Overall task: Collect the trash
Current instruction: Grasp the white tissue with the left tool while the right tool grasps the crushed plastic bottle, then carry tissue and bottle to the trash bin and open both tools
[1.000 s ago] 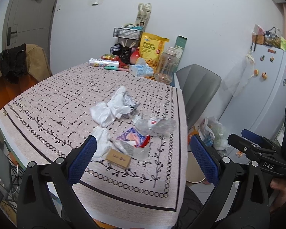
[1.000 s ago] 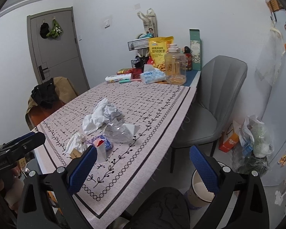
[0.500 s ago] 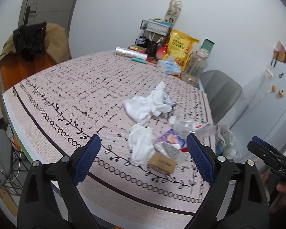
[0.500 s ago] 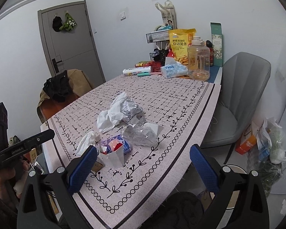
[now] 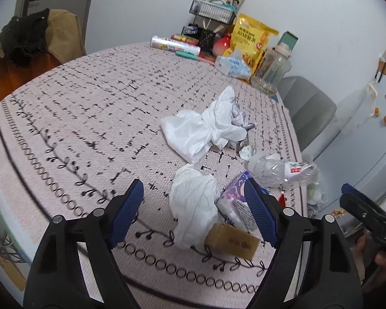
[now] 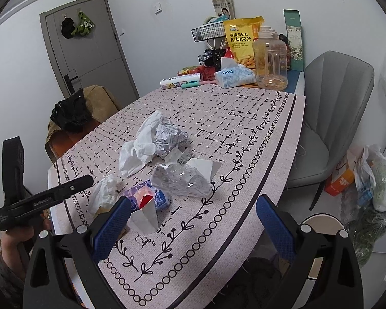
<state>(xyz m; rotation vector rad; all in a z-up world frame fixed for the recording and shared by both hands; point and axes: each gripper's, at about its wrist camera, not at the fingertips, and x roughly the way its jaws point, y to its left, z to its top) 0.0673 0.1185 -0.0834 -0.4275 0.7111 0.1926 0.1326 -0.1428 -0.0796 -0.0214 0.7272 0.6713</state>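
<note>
Nothing collected yet: the trash all sits on the counter near its edge: tissue, bag, crushed bottle, small box. Left tool has been narrowing, astride the tissue without contact. Right tool wide open, empty. Bin waits on the floor.

Crumpled tissue on table, small box just beside, bottle perhaps behind

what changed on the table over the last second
Both claws came down closer to the trash pile. The left claw has been narrowing its jaws around the crumpled tissue, not yet gripping it. The right claw is open and empty. The tissue, crushed bottle and tablecloth stayed put.
</note>
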